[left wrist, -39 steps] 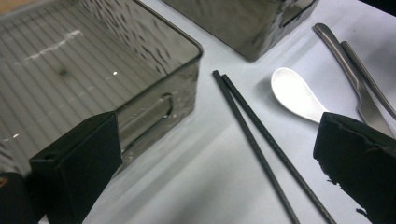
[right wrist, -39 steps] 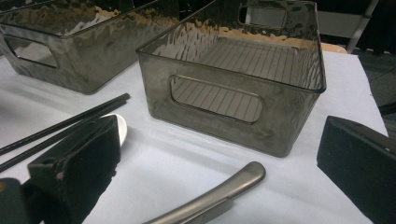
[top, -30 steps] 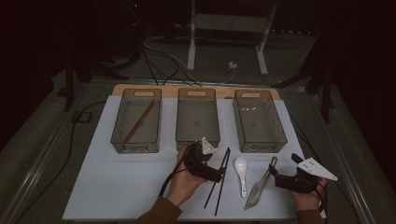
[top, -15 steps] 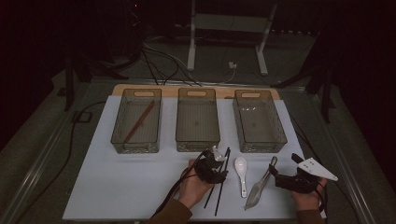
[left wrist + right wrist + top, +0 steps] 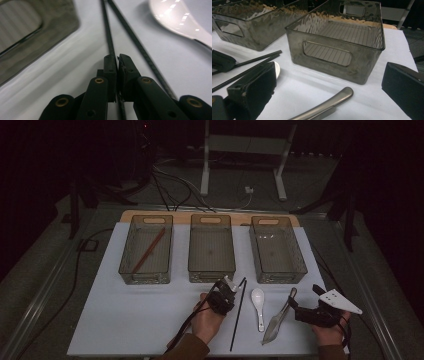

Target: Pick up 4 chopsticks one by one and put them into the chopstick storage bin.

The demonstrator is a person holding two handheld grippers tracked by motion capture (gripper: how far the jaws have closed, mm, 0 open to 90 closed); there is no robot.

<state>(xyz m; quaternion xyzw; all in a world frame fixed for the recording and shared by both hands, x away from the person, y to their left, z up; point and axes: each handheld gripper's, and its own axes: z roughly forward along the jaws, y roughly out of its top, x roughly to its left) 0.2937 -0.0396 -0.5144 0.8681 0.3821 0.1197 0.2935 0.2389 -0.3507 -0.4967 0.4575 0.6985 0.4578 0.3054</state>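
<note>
Two black chopsticks [image 5: 238, 312] lie side by side on the white mat. My left gripper [image 5: 234, 292] has just been closing and is shut on one black chopstick [image 5: 108, 35], which runs on between its jaws. The second chopstick [image 5: 140, 47] lies free just to the right of them. In my own view my left gripper [image 5: 117, 61] has its pads pressed together on the stick. A white spoon [image 5: 258, 302] lies right of the chopsticks. My right gripper [image 5: 300, 312] stands open near the front right edge, its jaws [image 5: 328, 92] either side of a metal utensil's handle [image 5: 324, 106].
Three smoky clear bins stand in a row at the back: the left bin [image 5: 127, 270] holds a brown chopstick [image 5: 147, 251], the middle bin [image 5: 211, 272] and the right bin [image 5: 300, 265] look empty. The metal utensil [image 5: 277, 322] lies right of the spoon.
My left gripper has shifted right and down onto the chopsticks and its jaws have closed on one of them. The right gripper has kept still.
</note>
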